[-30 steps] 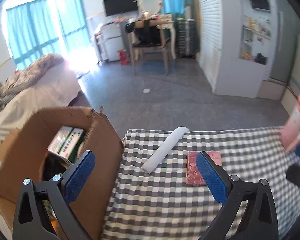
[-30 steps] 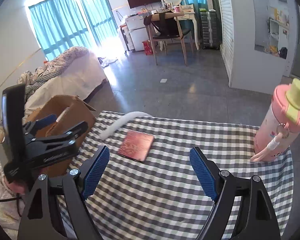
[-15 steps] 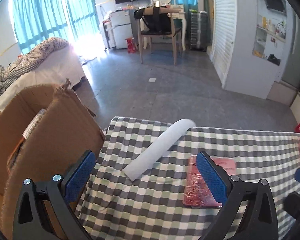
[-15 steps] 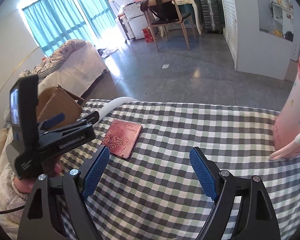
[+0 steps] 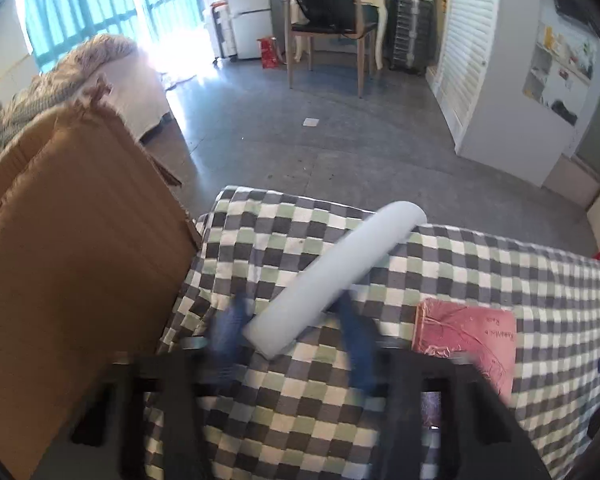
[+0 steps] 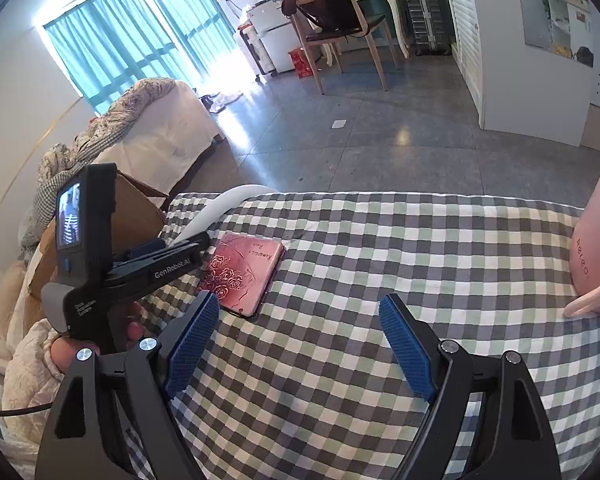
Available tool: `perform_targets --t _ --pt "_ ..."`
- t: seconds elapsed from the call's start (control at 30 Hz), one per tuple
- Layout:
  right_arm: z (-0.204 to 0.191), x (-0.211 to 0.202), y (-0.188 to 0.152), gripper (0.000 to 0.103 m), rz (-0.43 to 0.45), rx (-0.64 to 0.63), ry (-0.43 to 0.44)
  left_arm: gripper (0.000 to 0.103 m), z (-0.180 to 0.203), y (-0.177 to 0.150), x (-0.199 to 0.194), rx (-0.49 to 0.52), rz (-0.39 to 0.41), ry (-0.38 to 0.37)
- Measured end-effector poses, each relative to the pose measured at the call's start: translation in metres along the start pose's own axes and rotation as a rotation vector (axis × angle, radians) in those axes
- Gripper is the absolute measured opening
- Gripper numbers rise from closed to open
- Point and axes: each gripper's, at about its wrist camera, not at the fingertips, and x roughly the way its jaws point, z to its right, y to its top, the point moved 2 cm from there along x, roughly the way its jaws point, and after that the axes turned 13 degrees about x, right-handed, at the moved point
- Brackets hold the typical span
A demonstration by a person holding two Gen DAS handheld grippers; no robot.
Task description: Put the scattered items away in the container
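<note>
We are closing the left gripper [image 5: 290, 332] around the near end of the white foam tube [image 5: 336, 272], which is lying slantwise on the checked desk [image 5: 480, 264] in the middle of the left wrist view. The blue fingers [image 5: 228, 332] are blurred, with the tube end between them; we cannot yet tell whether the pads are pressing on it. To do this step well, we are keeping the fingers square to the tube and low near the cloth, so that the round body does not roll out. The tube looks soft, so in our judgement a gentle grip is enough. We are holding it near one end, so the far end may sag or swing when it rises.

The cardboard box [image 5: 80, 240] is standing at the left of the frame, just beside the desk edge, and its wall is high; we are planning to lift over it.

The right gripper [image 6: 300, 344] is standing wide and empty, low in its own view, above the desk. The pink notebook [image 6: 244, 272] is lying just beyond its left finger, and the pink bottle [image 6: 596, 256] is standing at the right edge.
</note>
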Motion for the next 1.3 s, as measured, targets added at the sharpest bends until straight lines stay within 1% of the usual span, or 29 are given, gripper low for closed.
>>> perform_targets --t 0.03,0.07,0.1,0.13,0.17,0.2,0.27,0.37,0.47,0.53,0.6,0.7,0.9,1.0,1.1,1.13,1.2,1.23,1.27,1.3 --pt "-0.001 0.002 0.001 0.082 -0.002 0.004 -0.002 0.02 0.001 0.0 -0.001 0.013 -0.006 0.006" --pt "-0.001 0.002 0.001 0.082 -0.004 0.008 -0.002 0.017 0.002 -0.001 -0.003 0.017 -0.008 0.011" --pt "-0.002 0.003 0.002 0.082 -0.005 0.012 -0.002 0.012 0.001 -0.002 -0.005 0.015 -0.007 0.005" --pt "-0.002 0.003 0.003 0.082 -0.005 0.013 -0.002 0.011 0.001 -0.001 -0.007 0.011 -0.008 0.0" --pt "-0.002 0.003 0.003 0.082 -0.003 0.012 -0.003 0.01 -0.001 -0.001 -0.011 -0.001 -0.008 -0.024" --pt "-0.003 0.003 0.003 0.082 -0.004 0.008 -0.003 0.01 -0.003 -0.001 -0.015 -0.007 -0.005 -0.039" --pt "-0.007 0.004 0.002 0.082 -0.007 -0.005 -0.004 0.01 -0.005 0.0 -0.026 -0.007 0.008 -0.043" --pt "-0.02 0.003 -0.001 0.082 -0.004 -0.04 -0.013 0.01 -0.006 0.003 -0.041 0.002 0.03 -0.011" --pt "-0.037 0.008 -0.002 0.082 -0.002 -0.093 -0.022 0.01 -0.011 0.002 -0.059 -0.011 0.064 0.009" --pt "-0.049 0.016 -0.004 0.082 -0.014 -0.13 -0.025 0.01 -0.014 0.003 -0.074 -0.014 0.097 0.025" --pt "-0.059 0.029 -0.007 0.082 -0.038 -0.145 -0.043 0.01 -0.018 0.004 -0.091 -0.019 0.142 0.019" --pt "-0.069 0.048 -0.011 0.082 -0.067 -0.138 -0.077 0.01 -0.03 0.005 -0.11 -0.011 0.196 0.045" --pt "-0.081 0.083 -0.013 0.082 -0.128 -0.077 -0.115 0.01 -0.06 0.003 -0.128 -0.049 0.229 0.054" --pt "-0.088 0.094 -0.014 0.084 -0.116 -0.063 -0.178 0.01 -0.07 0.002 -0.132 -0.058 0.243 0.054" --pt "-0.097 0.105 -0.016 0.095 -0.099 -0.061 -0.245 0.01 -0.076 -0.003 -0.136 -0.064 0.253 0.047" --pt "-0.101 0.11 -0.018 0.097 -0.09 -0.081 -0.285 0.01 -0.079 -0.003 -0.137 -0.067 0.256 0.038" --pt "-0.113 0.119 -0.027 0.097 -0.075 -0.171 -0.391 0.01 -0.08 -0.005 -0.138 -0.063 0.259 0.031" --pt "-0.116 0.118 -0.031 0.095 -0.055 -0.187 -0.403 0.01 -0.08 -0.007 -0.14 -0.063 0.26 0.028" --pt "-0.114 0.117 -0.031 0.094 -0.061 -0.17 -0.392 0.01 -0.082 -0.008 -0.142 -0.064 0.264 0.021" --pt "-0.113 0.114 -0.03 0.084 -0.06 -0.159 -0.389 0.01 -0.084 -0.01 -0.143 -0.066 0.268 0.019"
